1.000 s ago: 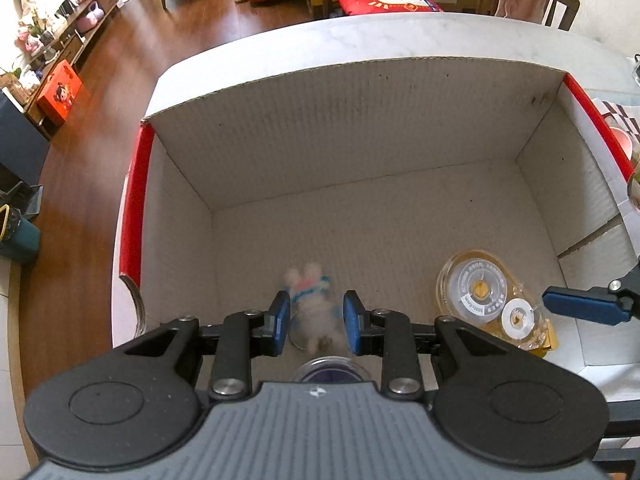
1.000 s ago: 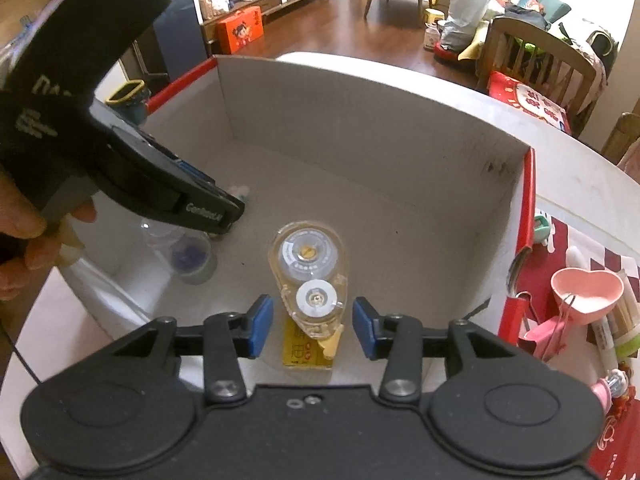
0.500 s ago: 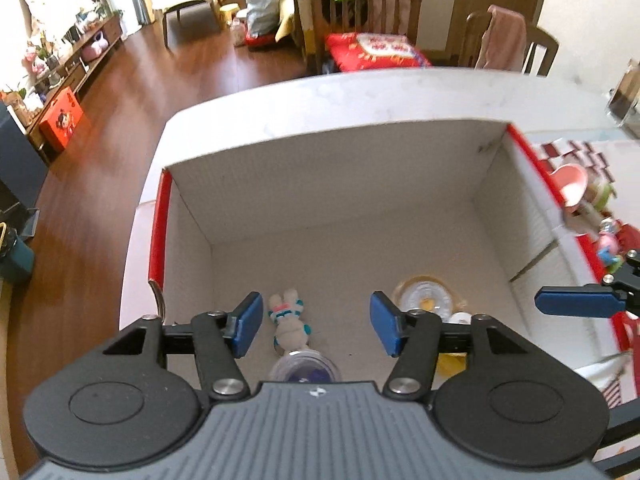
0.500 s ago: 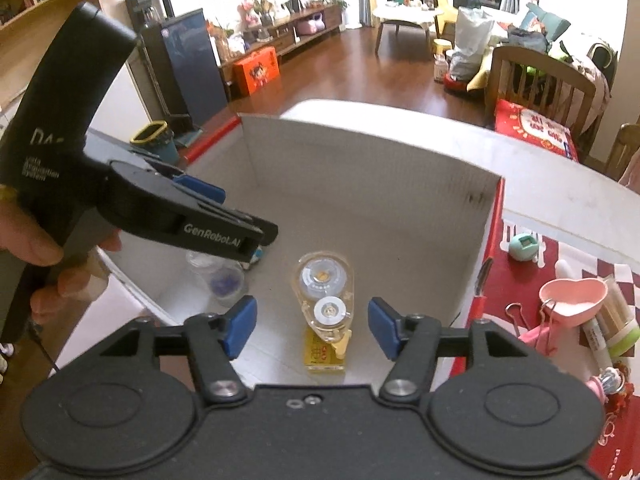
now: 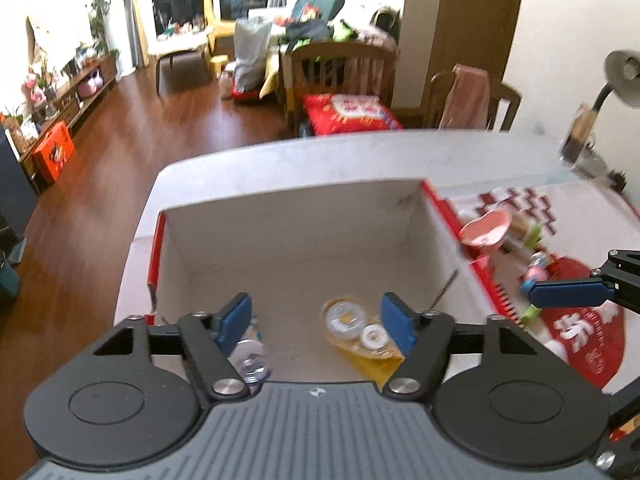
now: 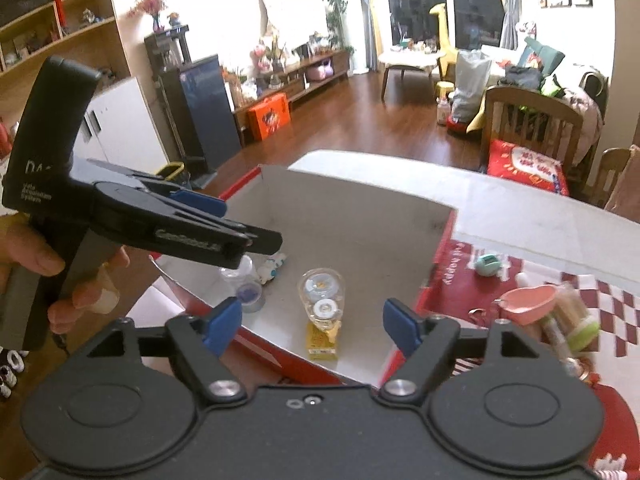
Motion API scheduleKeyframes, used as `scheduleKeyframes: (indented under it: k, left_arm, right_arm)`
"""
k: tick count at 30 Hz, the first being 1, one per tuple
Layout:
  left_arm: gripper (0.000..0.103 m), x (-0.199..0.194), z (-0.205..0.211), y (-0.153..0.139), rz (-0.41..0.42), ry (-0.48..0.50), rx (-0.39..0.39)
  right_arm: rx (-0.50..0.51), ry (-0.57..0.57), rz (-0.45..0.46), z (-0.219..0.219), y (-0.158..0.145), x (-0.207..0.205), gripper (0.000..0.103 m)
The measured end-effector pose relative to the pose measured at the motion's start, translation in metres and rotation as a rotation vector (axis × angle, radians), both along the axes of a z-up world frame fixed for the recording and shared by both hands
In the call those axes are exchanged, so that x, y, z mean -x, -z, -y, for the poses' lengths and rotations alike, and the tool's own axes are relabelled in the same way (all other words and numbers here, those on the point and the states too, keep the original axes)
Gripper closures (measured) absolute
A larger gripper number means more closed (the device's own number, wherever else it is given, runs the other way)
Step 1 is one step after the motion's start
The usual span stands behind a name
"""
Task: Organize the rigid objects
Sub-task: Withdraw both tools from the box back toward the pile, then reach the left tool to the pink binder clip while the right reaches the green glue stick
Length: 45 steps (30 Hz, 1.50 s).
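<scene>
Both jaws have just been opened wide, and nothing is held by the left hand-held gripper (image 5: 316, 322) or the right hand-held gripper (image 6: 312, 322). One tape roller (image 6: 323, 305) and one small bottle (image 6: 246, 286) are seen low in the box (image 6: 360, 204). Light, hard plastic is judged; its flat sides should be pinched.

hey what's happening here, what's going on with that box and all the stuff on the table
A person is tidying small items into a cardboard box with a pair of handheld tongs in each hand. The left tongs and right tongs are both open and empty above the box, jaws having just opened. A clear correction tape dispenser and a small clear jar with a little bunny figure already lie on the box floor. More items, including a pink heart-shaped scoop, wait on the red mat beside it.
</scene>
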<state>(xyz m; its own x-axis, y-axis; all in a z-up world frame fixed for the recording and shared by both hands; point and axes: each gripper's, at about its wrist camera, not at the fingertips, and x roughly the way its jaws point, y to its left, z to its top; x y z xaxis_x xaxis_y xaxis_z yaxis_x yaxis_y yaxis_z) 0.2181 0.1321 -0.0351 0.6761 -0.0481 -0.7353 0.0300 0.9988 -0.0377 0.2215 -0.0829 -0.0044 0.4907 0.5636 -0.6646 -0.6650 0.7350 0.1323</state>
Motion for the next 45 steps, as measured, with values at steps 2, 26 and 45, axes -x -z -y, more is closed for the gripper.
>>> scheduleKeyframes:
  k: [2, 26, 45]
  left_arm:
    - [0.027, 0.004, 0.006, -0.007, 0.024, 0.003, 0.017]
    - [0.018, 0.007, 0.150, -0.004, 0.134, 0.048, 0.057]
    - [0.018, -0.048, 0.242, 0.067, 0.065, 0.001, -0.006]
  right_arm:
    - [-0.019, 0.015, 0.010, 0.015, -0.005, 0.001, 0.017]
    - [-0.019, 0.054, 0.061, 0.160, 0.019, -0.007, 0.000]
    - [0.081, -0.054, 0.003, 0.191, 0.084, -0.049, 0.001]
